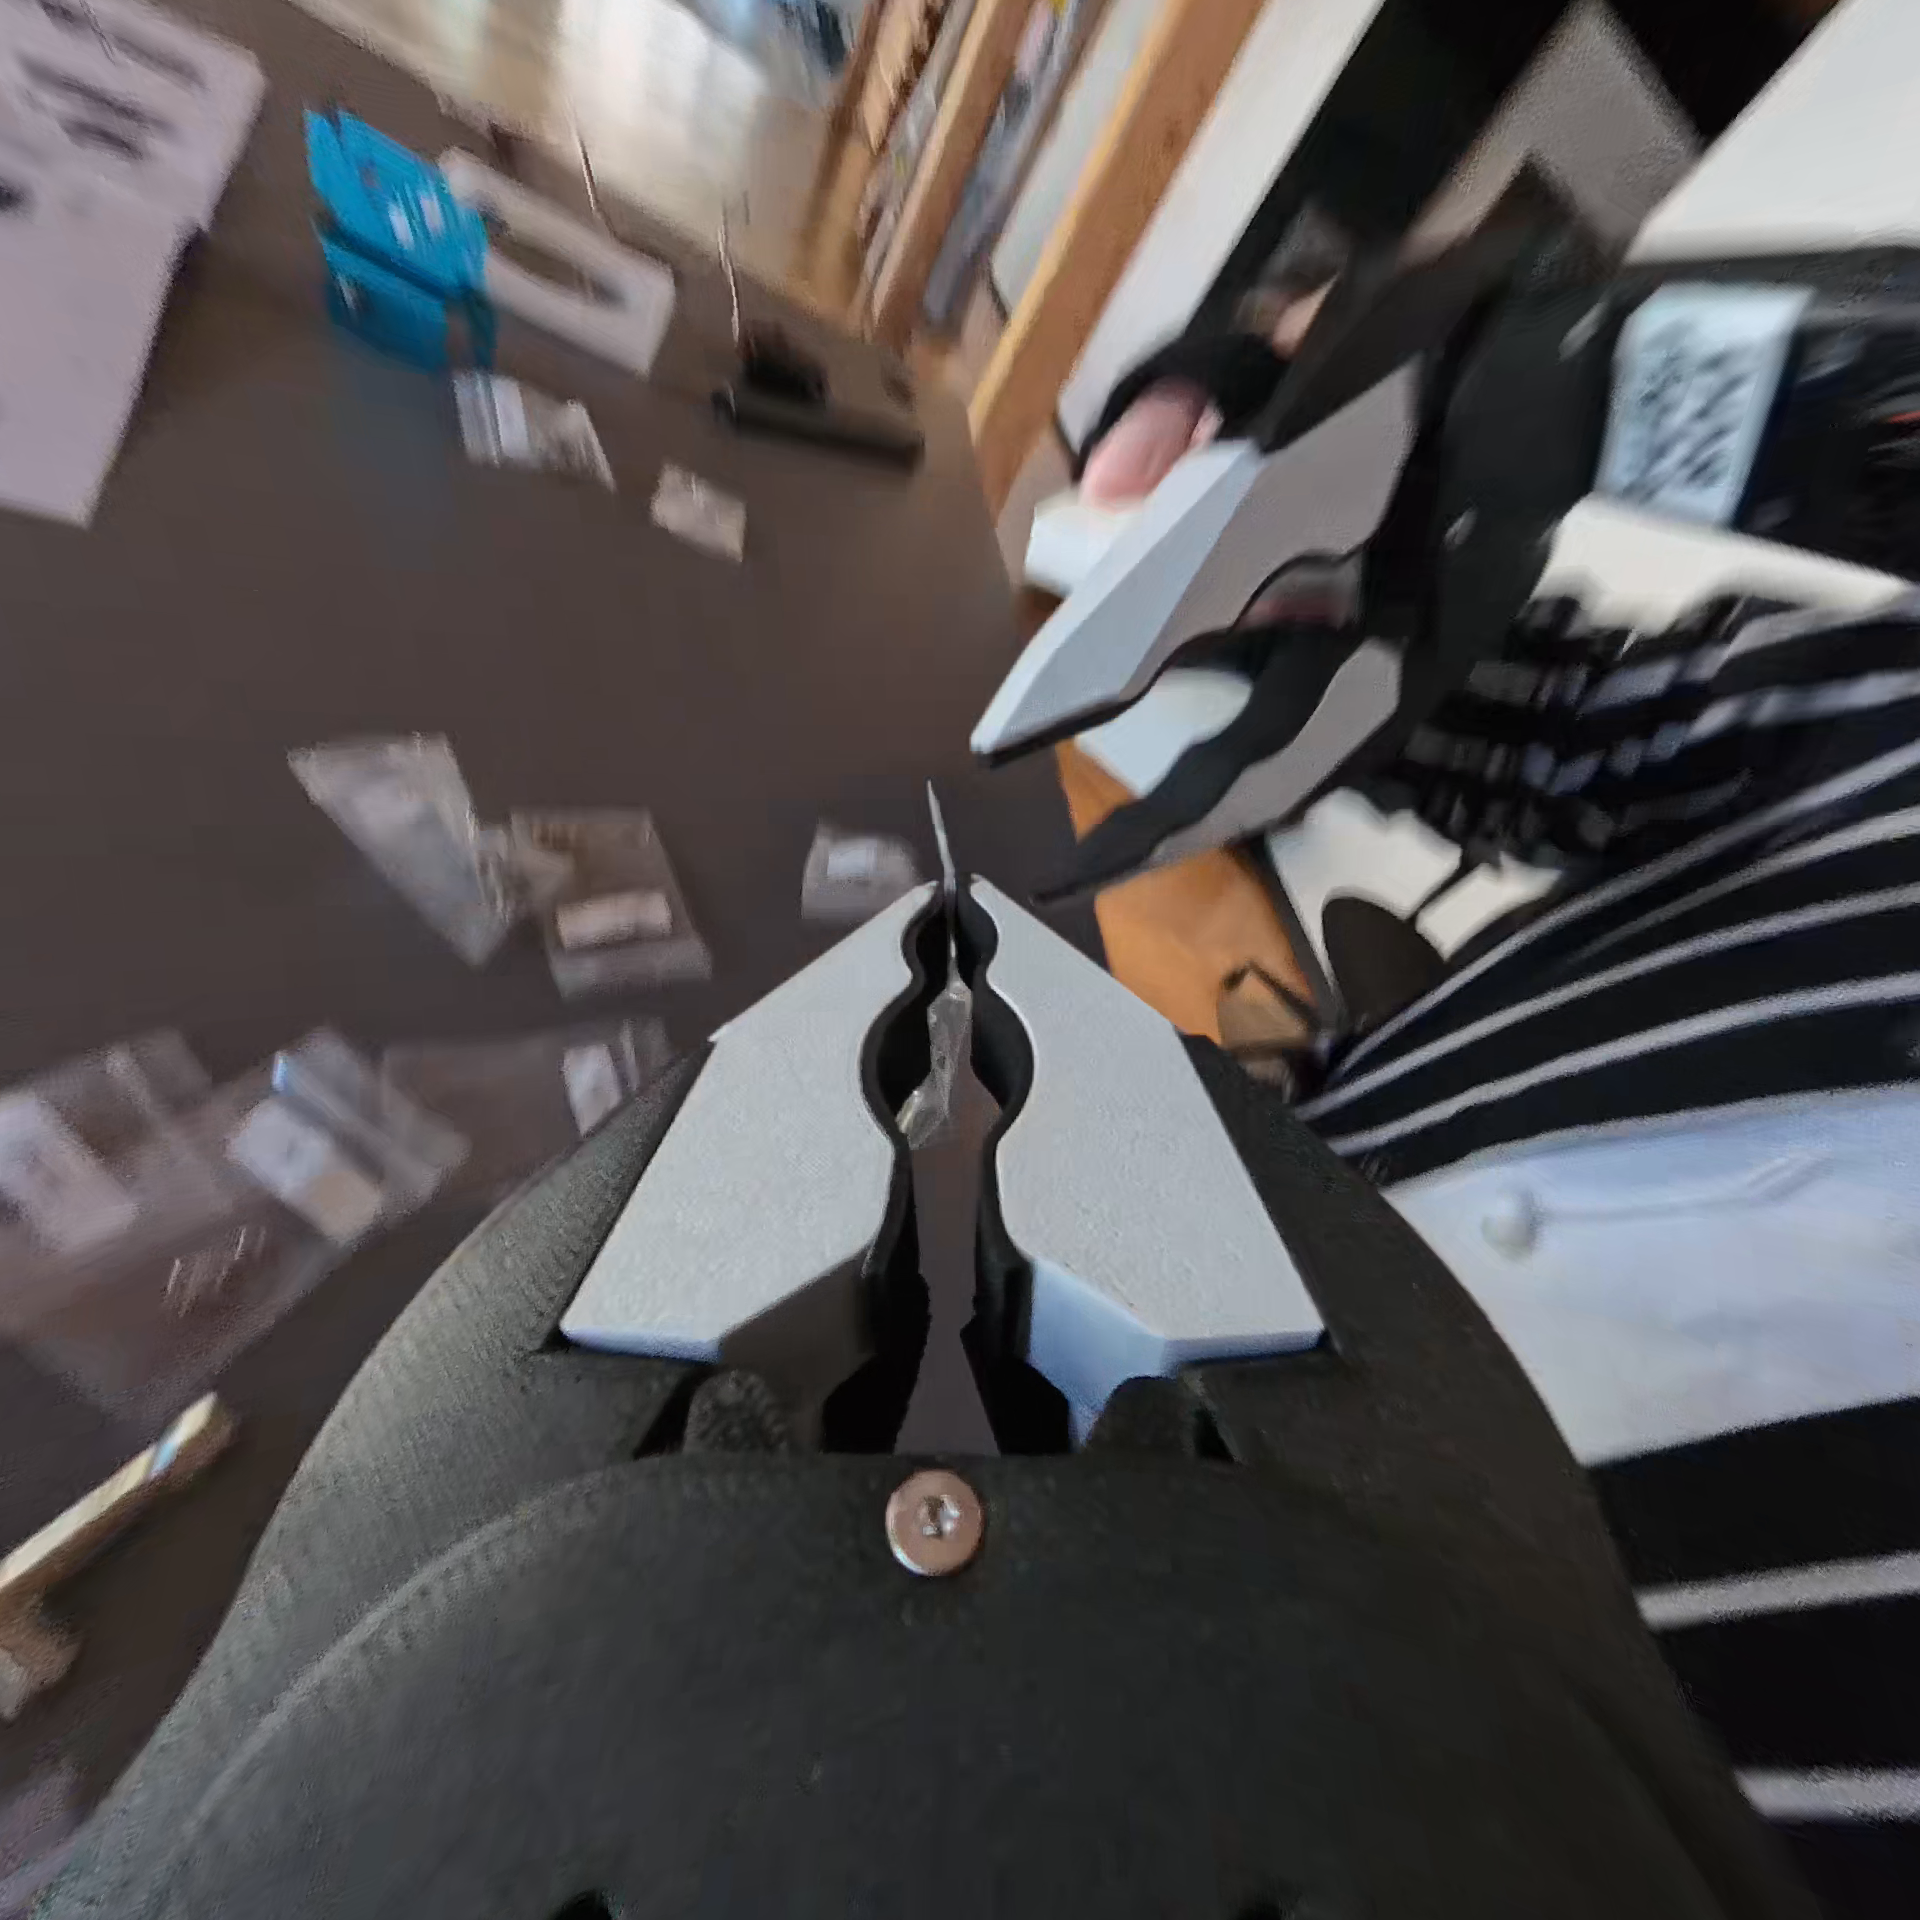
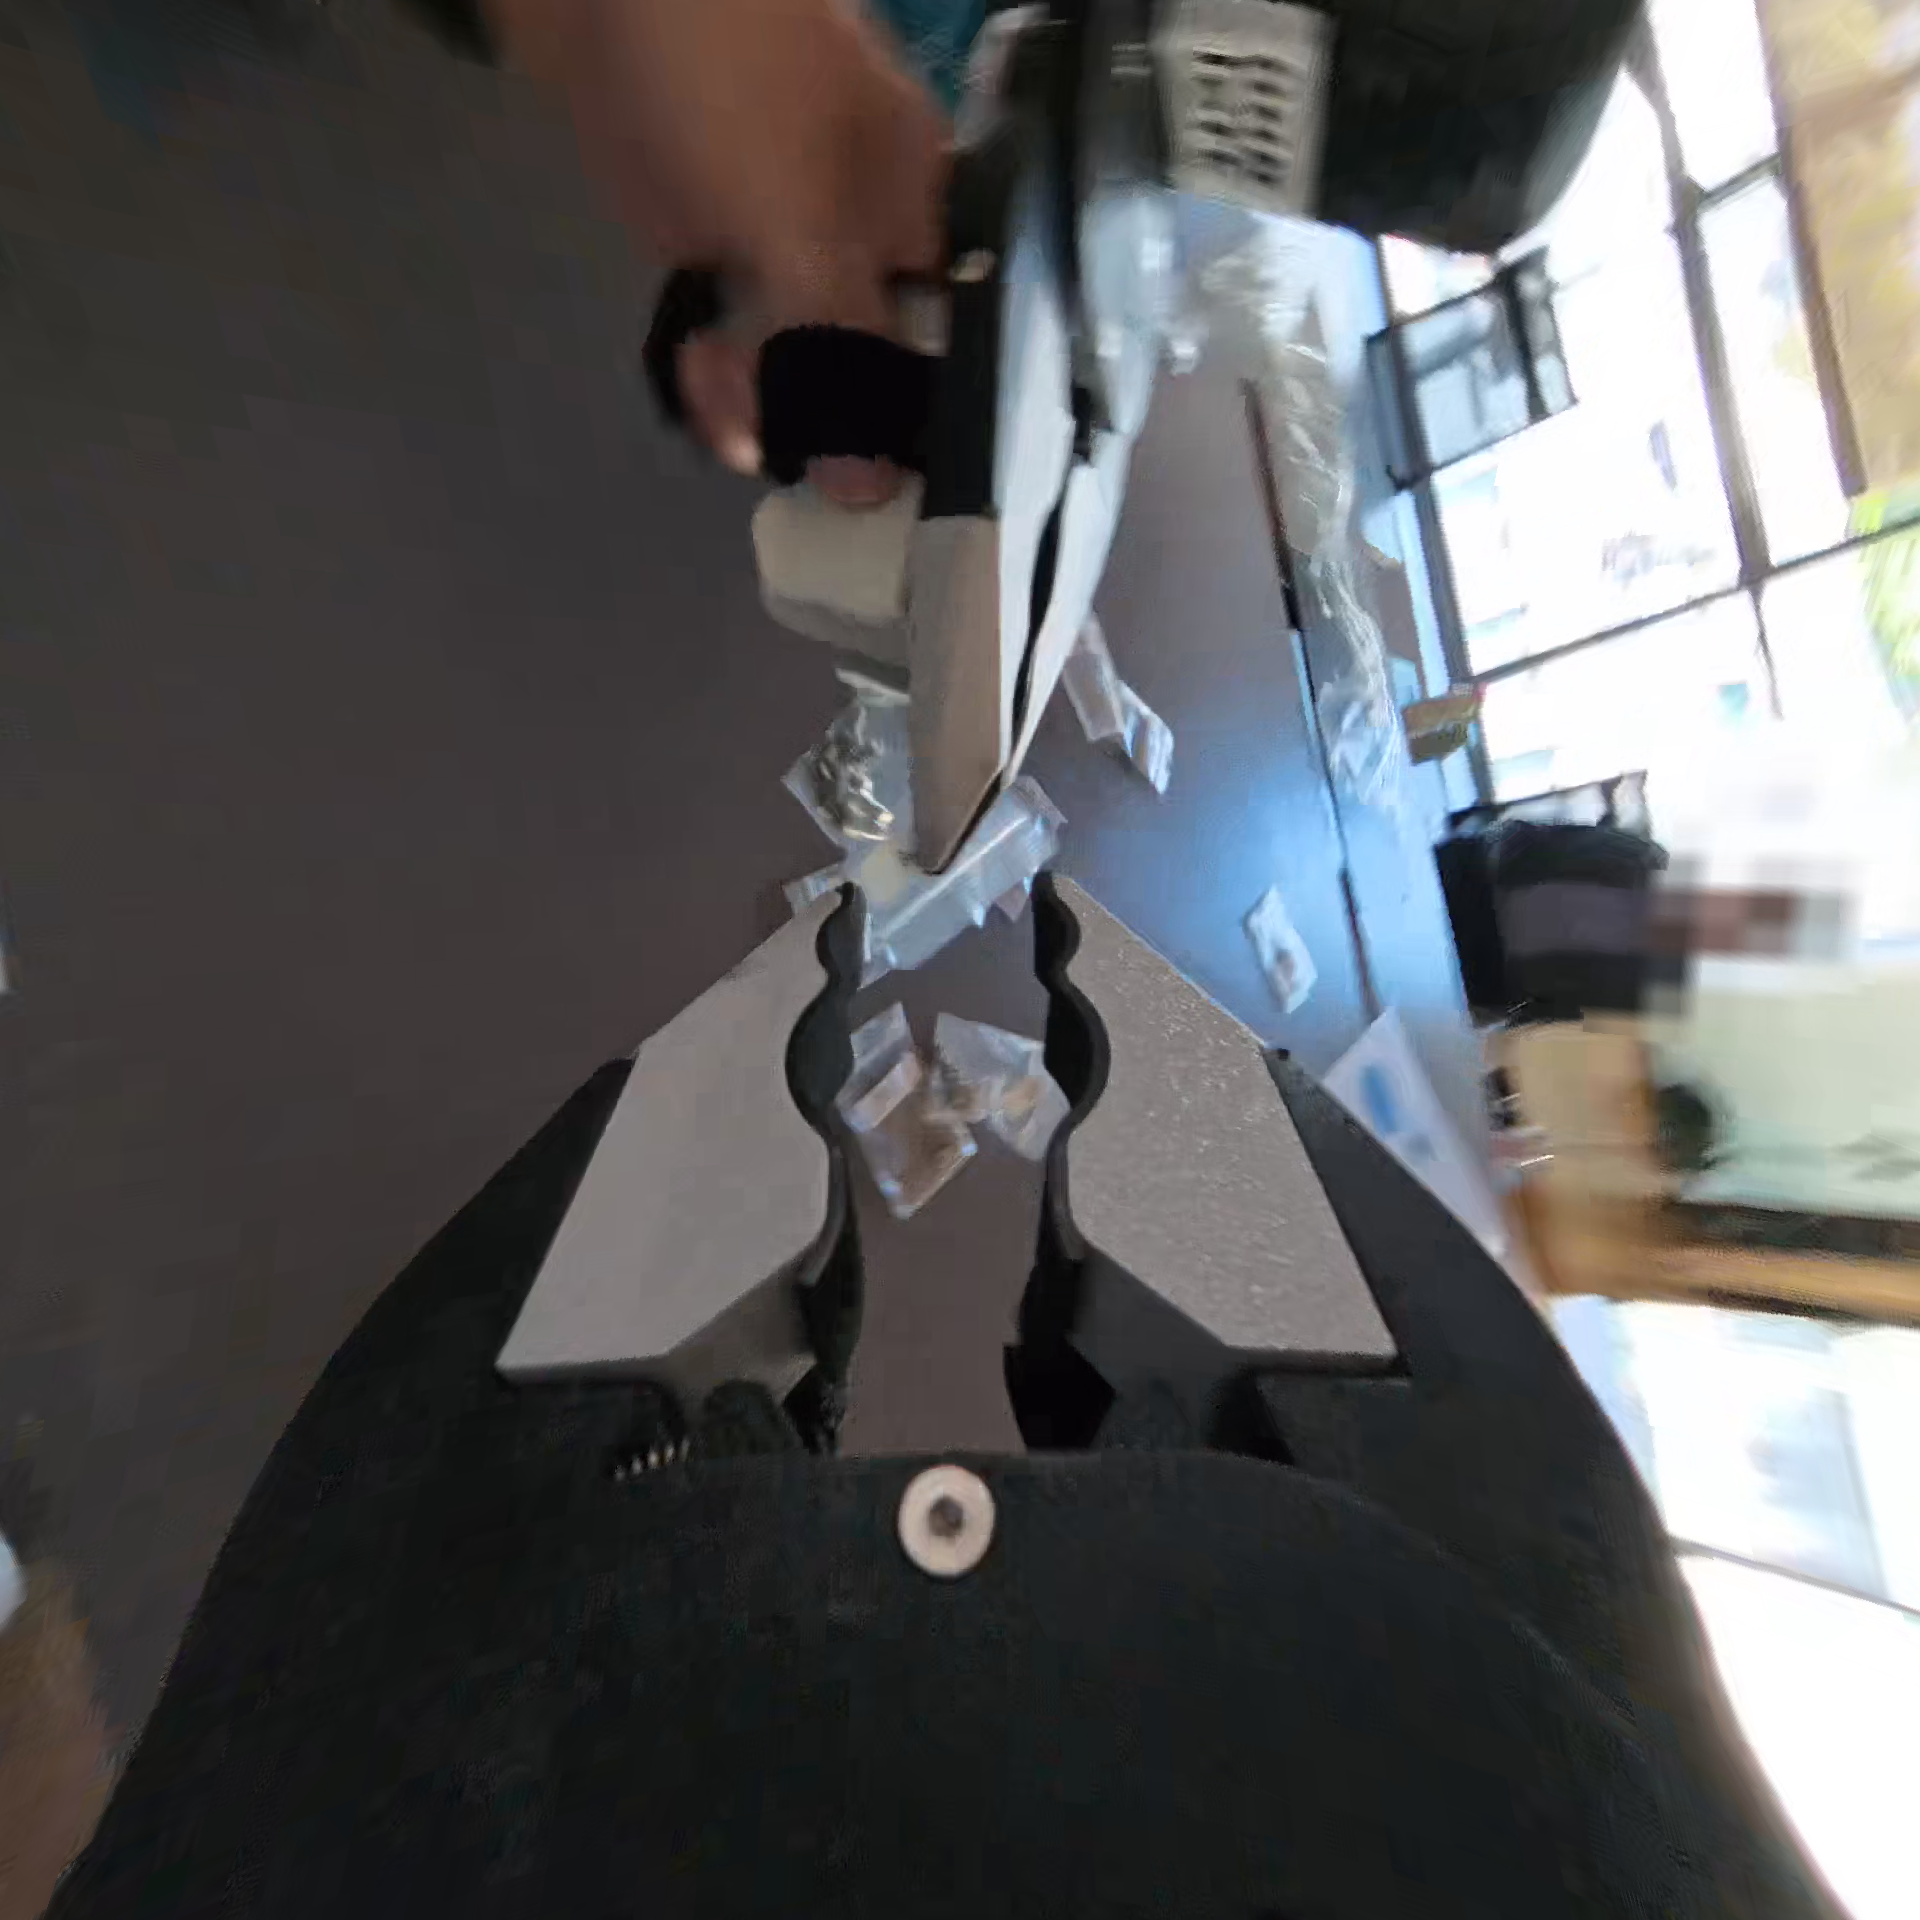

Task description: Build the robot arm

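In the left wrist view my left gripper (image 1: 951,894) is shut on a small clear plastic bag (image 1: 943,1023). The bag is seen edge-on and sticks out a little past the fingertips. The right wrist view shows the same gripper (image 2: 940,857) coming down from above, pinching that clear bag (image 2: 935,914) at one end. My right gripper (image 2: 945,896) is open, its fingertips standing on either side of the bag's free end without pressing on it. It also shows in the left wrist view (image 1: 1023,821), close to the upper right of the left fingertips. The pictures are blurred.
Several more small clear bags with metal parts (image 1: 613,914) (image 2: 935,1101) lie scattered on the dark brown table (image 1: 312,623). A blue box (image 1: 400,239) and white sheets (image 1: 94,239) are at the far left. A person's striped sleeve (image 1: 1662,935) is at the right. The tips of both grippers are at nearly the same place.
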### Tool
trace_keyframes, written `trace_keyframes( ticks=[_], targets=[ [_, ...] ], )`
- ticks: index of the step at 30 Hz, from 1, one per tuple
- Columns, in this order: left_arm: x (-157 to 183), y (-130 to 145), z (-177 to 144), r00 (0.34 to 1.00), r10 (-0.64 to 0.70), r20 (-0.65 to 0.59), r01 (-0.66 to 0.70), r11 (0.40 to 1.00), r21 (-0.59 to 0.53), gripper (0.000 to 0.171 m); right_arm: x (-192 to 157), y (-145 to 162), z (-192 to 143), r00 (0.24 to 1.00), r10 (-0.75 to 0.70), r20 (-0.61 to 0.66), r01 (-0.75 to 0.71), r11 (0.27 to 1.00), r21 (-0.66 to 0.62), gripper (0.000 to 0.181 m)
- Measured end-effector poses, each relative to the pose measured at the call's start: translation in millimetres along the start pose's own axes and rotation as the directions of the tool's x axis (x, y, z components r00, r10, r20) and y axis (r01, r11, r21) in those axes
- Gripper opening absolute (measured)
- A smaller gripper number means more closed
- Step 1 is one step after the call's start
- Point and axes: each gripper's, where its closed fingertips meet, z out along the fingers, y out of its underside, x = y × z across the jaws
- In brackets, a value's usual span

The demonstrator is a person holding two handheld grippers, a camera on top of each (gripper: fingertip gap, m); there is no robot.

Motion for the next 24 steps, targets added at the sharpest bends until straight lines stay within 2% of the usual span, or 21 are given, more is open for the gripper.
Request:
trace_keyframes(
  ticks=[1, 2, 4, 5, 6, 9, 11, 12, 13, 16, 18, 20, 22, 24],
  targets=[
    [3.4, -19.4, 8.0, 1.000, -0.015, 0.003, 0.014, 0.998, 0.063, 0.000, 6.8, 5.7, -15.5, 0.984, 0.177, -0.010, -0.176, 0.981, 0.079, 0.037],
    [8.5, -38.6, 17.6, 1.000, -0.017, 0.004, 0.016, 0.992, 0.124, 0.000, 14.6, 12.4, -32.9, 0.932, 0.362, 0.008, -0.358, 0.919, 0.163, 0.042],
    [22.6, -72.9, 44.7, 1.000, -0.004, -0.001, 0.004, 0.975, 0.222, 0.000, 24.7, 28.3, -68.4, 0.754, 0.639, 0.155, -0.653, 0.699, 0.291, 0.053],
    [30.7, -86.9, 62.9, 1.000, 0.011, -0.004, -0.009, 0.967, 0.253, 0.000, 28.2, 38.4, -84.3, 0.667, 0.707, 0.235, -0.740, 0.592, 0.318, 0.054],
    [38.1, -99.0, 83.3, 1.000, 0.031, -0.002, -0.029, 0.960, 0.278, 0.000, 29.9, 51.7, -98.5, 0.609, 0.739, 0.290, -0.789, 0.526, 0.318, 0.054],
    [54.0, -125.8, 153.8, 0.998, 0.060, 0.011, -0.060, 0.944, 0.325, 0.000, 29.4, 89.4, -151.1, 0.577, 0.699, 0.421, -0.816, 0.478, 0.325, 0.029],
    [71.0, -140.7, 201.9, 0.998, 0.048, -0.039, -0.029, 0.925, 0.378, 0.000, 30.7, 120.6, -191.5, 0.549, 0.689, 0.473, -0.835, 0.442, 0.327, 0.006],
    [80.1, -146.1, 225.6, 0.996, 0.048, -0.071, -0.015, 0.915, 0.402, 0.000, 28.2, 131.9, -214.7, 0.532, 0.664, 0.526, -0.847, 0.414, 0.334, 0.003],
    [85.3, -150.4, 248.9, 0.995, 0.044, -0.087, -0.003, 0.907, 0.422, 0.000, 25.4, 146.6, -233.8, 0.512, 0.654, 0.558, -0.859, 0.394, 0.327, 0.004],
    [81.6, -159.5, 312.8, 0.996, -0.004, -0.092, 0.044, 0.902, 0.430, 0.000, 25.7, 200.6, -270.6, 0.498, 0.673, 0.547, -0.867, 0.385, 0.316, 0.017],
    [73.9, -165.2, 345.0, 0.994, -0.044, -0.097, 0.081, 0.904, 0.421, 0.000, 32.1, 226.5, -288.0, 0.468, 0.657, 0.592, -0.884, 0.346, 0.314, 0.016],
    [60.8, -171.3, 369.6, 0.996, -0.061, -0.069, 0.085, 0.903, 0.421, 0.000, 38.6, 247.9, -296.1, 0.403, 0.625, 0.669, -0.915, 0.294, 0.277, 0.017],
    [43.1, -178.1, 386.3, 0.998, -0.067, -0.016, 0.067, 0.900, 0.430, 0.000, 47.0, 270.0, -299.8, 0.337, 0.586, 0.737, -0.941, 0.242, 0.237, 0.023],
    [27.0, -185.9, 399.2, 0.997, -0.067, 0.026, 0.048, 0.895, 0.444, 0.000, 59.3, 292.1, -302.8, 0.266, 0.551, 0.791, -0.963, 0.187, 0.194, 0.022]
  ],
)
